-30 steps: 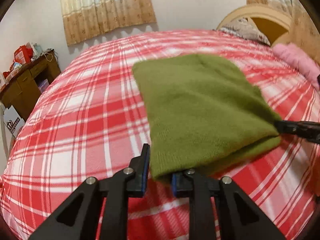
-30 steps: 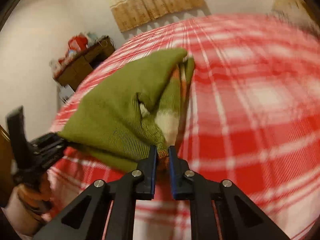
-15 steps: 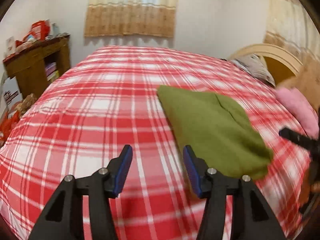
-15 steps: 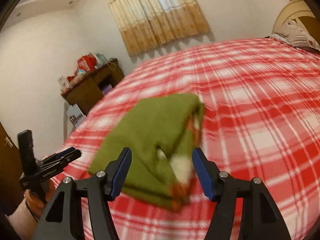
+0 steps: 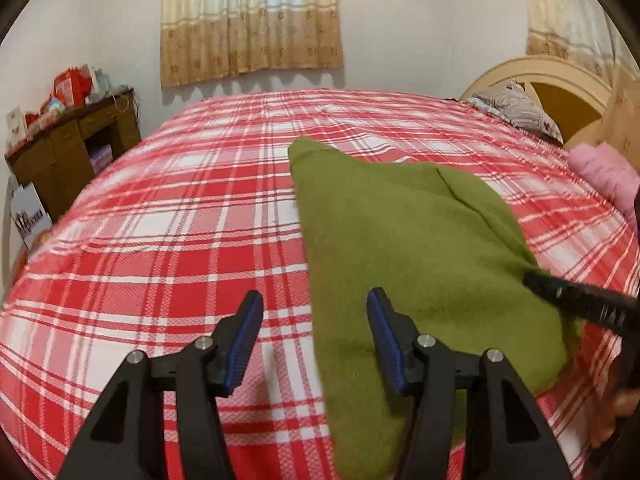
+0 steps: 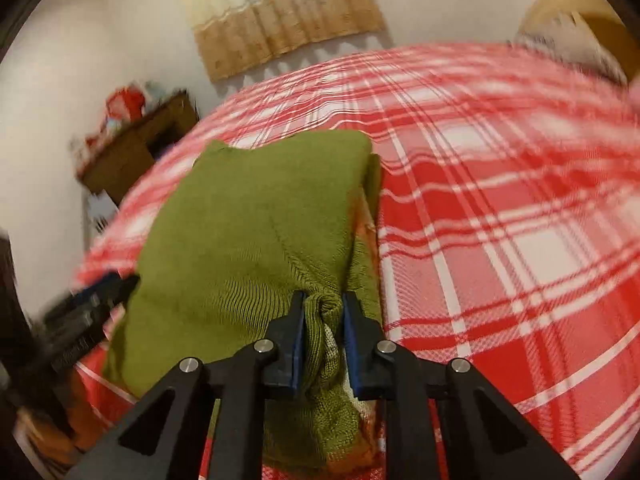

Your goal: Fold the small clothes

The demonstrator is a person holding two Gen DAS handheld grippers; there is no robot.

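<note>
A folded olive-green knitted sweater (image 5: 404,240) lies on the red and white plaid bed (image 5: 180,220). My left gripper (image 5: 314,336) is open above the sweater's near left edge, one finger over the bedspread and one over the cloth. In the right wrist view the sweater (image 6: 248,220) fills the left middle, with white and orange knit showing at its near edge. My right gripper (image 6: 322,332) is shut on a bunched fold at the sweater's near corner. The right gripper's black finger also shows in the left wrist view (image 5: 576,304) on the sweater's right edge.
A brown wooden cabinet (image 5: 72,148) with red boxes on top stands left of the bed. A cream headboard (image 5: 552,88), a grey patterned pillow (image 5: 516,108) and a pink bundle (image 5: 604,176) are at the right. Beige curtains (image 5: 252,20) hang on the far wall.
Both grippers let go of the sweater and opened as it dropped onto the bed. Since then my right gripper has closed on the near corner; the left stays open.
</note>
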